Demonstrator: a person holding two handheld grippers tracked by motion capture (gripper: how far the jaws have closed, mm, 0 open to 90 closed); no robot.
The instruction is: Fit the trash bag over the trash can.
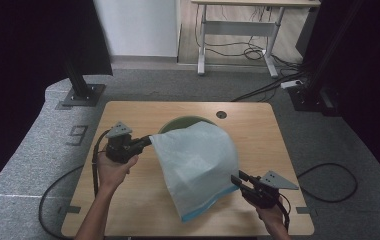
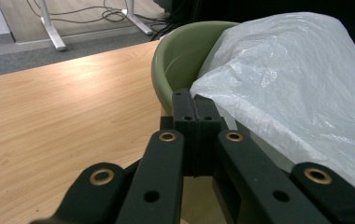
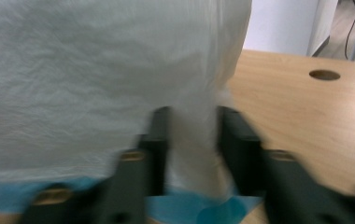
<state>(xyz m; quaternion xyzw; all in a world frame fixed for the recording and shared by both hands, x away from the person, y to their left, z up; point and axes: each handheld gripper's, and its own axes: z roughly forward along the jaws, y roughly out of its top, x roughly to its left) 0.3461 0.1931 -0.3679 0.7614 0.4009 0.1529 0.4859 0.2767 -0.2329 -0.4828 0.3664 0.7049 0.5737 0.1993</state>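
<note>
A translucent white plastic bag with a blue bottom edge lies draped over a green bowl in the middle of the wooden table. My left gripper is shut on the bag's upper left corner, just beside the bowl's rim. In the left gripper view the jaws meet on the bag in front of the bowl. My right gripper is at the bag's lower right side. Its jaws stand apart, with a fold of the bag between them.
A round cable hole sits in the table top behind the bowl, seen too in the right gripper view. Grey carpet surrounds the table. A white desk frame and cables stand farther back, black stands at both sides.
</note>
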